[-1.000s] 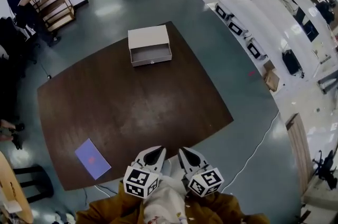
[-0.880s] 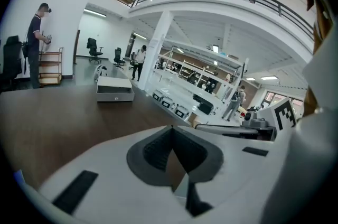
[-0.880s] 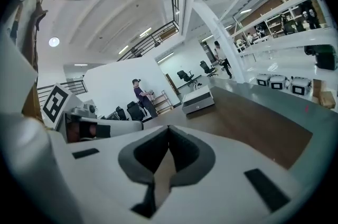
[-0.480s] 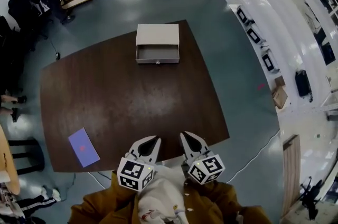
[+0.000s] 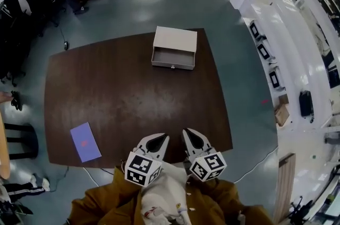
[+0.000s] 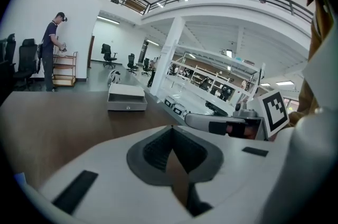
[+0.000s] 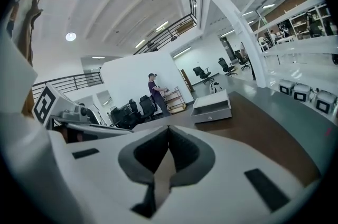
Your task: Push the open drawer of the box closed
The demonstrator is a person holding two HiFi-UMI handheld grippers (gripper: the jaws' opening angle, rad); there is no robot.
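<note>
Presently: drawer (image 5: 173, 58) of box (image 5: 175, 39) open, far across table (image 5: 122, 102); left gripper (image 5: 154, 140), right gripper (image 5: 192, 137) pressed together, empty, ready for pushing.

box (image 5: 176, 38) was beige | drawer (image 5: 172, 59) grey | table (image 5: 133, 99) dark brown | sheet (image 5: 85, 142), 8 o'clock, lilac | floor (image 5: 143, 9) was teal-grey

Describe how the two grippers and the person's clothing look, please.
Both the left gripper and the right gripper have white, pointed shells with dark grey ribbed pads inside. Each carries a white cube with black square markers. The person wears a mustard-brown jacket over a white top.
</note>
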